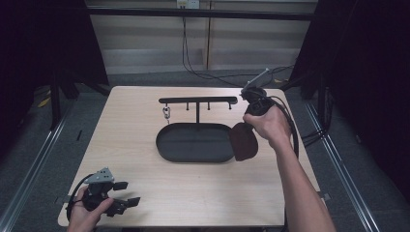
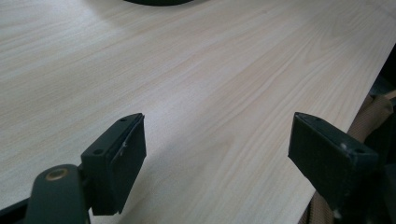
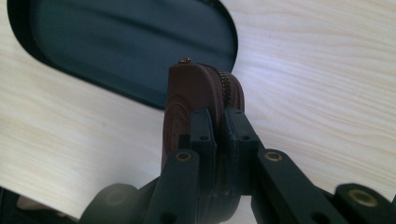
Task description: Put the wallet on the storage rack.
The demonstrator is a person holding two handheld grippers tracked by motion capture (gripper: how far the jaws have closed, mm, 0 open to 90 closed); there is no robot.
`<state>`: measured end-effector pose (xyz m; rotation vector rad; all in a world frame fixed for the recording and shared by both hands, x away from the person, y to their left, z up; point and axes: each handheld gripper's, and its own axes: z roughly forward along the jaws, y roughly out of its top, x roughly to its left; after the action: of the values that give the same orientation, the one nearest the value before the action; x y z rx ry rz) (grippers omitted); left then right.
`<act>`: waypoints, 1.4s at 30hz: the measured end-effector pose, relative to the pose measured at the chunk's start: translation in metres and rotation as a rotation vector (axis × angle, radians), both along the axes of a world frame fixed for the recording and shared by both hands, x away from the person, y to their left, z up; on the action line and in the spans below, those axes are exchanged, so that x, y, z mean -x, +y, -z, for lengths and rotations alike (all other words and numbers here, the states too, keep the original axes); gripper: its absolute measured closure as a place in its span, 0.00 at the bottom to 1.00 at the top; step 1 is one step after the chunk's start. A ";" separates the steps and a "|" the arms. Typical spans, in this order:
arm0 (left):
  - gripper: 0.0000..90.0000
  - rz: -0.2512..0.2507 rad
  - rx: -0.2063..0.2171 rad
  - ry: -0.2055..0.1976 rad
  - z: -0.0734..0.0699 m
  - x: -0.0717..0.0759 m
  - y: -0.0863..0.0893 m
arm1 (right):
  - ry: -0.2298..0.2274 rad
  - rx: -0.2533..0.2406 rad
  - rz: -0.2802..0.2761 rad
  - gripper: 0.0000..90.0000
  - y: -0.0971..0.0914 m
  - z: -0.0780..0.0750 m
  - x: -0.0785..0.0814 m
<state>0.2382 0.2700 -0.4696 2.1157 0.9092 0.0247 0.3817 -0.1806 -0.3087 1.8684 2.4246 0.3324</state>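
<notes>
The worktop (image 1: 145, 193) is pale wood-grain laminate, smooth with a soft sheen. The oval tray (image 1: 196, 142) and its hanging rack (image 1: 198, 100) look like matt black metal. The brown pouch (image 3: 187, 98) looks like smooth leather with a metal zip; the claw pads (image 2: 123, 158) are matt black.

— What's the pouch (image 1: 243, 141) like?
— Dark brown, rounded, with a zip along its edge.
— Where is it?
— Hanging on edge above the table, by the right end of the oval black tray (image 1: 167, 145).
</notes>
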 end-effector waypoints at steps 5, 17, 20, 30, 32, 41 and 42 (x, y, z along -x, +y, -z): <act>0.21 0.000 0.003 0.000 0.000 0.001 0.000 | -0.007 -0.014 0.026 0.92 -0.001 0.002 -0.008; 0.21 0.009 -0.007 0.002 0.001 0.001 -0.002 | -0.049 -0.112 0.073 0.93 -0.002 0.016 -0.022; 0.21 0.011 -0.009 0.002 0.001 0.001 -0.001 | -0.054 -0.141 0.083 0.93 -0.002 0.019 -0.025; 0.21 0.014 -0.007 0.003 0.001 0.000 -0.001 | -0.084 -0.233 0.122 0.93 -0.004 0.034 -0.030; 0.21 0.012 -0.006 0.006 0.001 0.000 -0.001 | -0.076 -0.252 0.125 0.93 -0.005 0.039 -0.031; 0.21 0.009 -0.008 0.006 0.001 0.000 -0.001 | -0.090 -0.303 0.157 0.93 -0.008 0.059 -0.033; 0.21 0.008 -0.005 0.006 0.001 0.000 -0.001 | -0.102 -0.296 0.166 0.93 -0.008 0.060 -0.033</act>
<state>0.2379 0.2690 -0.4705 2.1256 0.9051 0.0161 0.4144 -0.1886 -0.3690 2.0905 2.2349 0.7918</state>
